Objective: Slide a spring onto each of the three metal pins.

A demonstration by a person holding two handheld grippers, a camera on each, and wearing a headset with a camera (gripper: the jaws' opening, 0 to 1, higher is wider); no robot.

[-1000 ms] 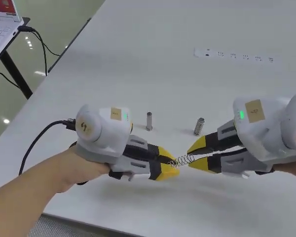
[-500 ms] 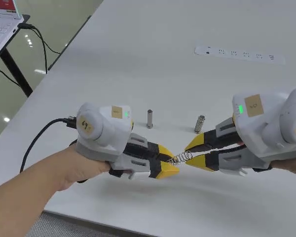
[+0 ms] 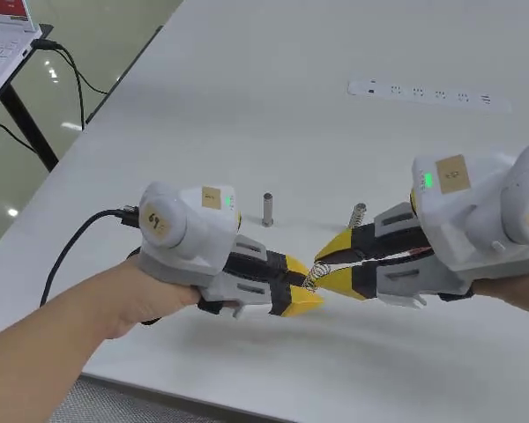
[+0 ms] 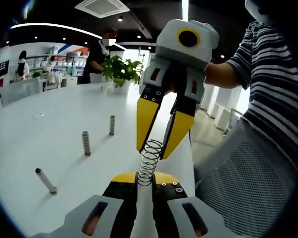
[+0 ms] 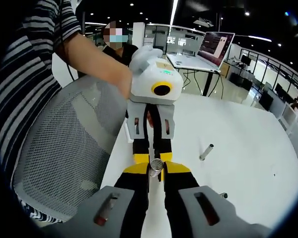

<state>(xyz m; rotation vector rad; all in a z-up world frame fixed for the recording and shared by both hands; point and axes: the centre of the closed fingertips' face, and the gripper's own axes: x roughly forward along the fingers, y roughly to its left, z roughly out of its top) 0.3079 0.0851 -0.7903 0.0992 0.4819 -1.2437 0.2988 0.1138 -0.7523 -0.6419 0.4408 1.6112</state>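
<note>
A small steel spring (image 3: 314, 277) hangs above the white table (image 3: 247, 115) between my two grippers. My left gripper (image 3: 307, 295) is shut on its near end, seen at the bottom of the left gripper view (image 4: 144, 179). My right gripper (image 3: 319, 270) faces it, its yellow jaws slightly apart on either side of the spring's free end (image 4: 150, 148). In the right gripper view the spring (image 5: 155, 165) sits between that gripper's own tips (image 5: 155, 171). Behind stand a bare pin (image 3: 267, 210) and a pin wearing a spring (image 3: 358, 216). The left gripper view shows a second sprung pin (image 4: 111, 125).
A white power strip (image 3: 428, 95) lies at the far right of the table. An open laptop (image 3: 4, 35) sits on a stand to the left, beyond the table's edge. A black cable (image 3: 66, 256) trails from the left gripper. A mesh chair (image 5: 54, 158) is behind me.
The right gripper has moved left, so its jaws now straddle the spring's free end instead of just touching its tip. Both grippers have risen a little. The left still holds the spring.
</note>
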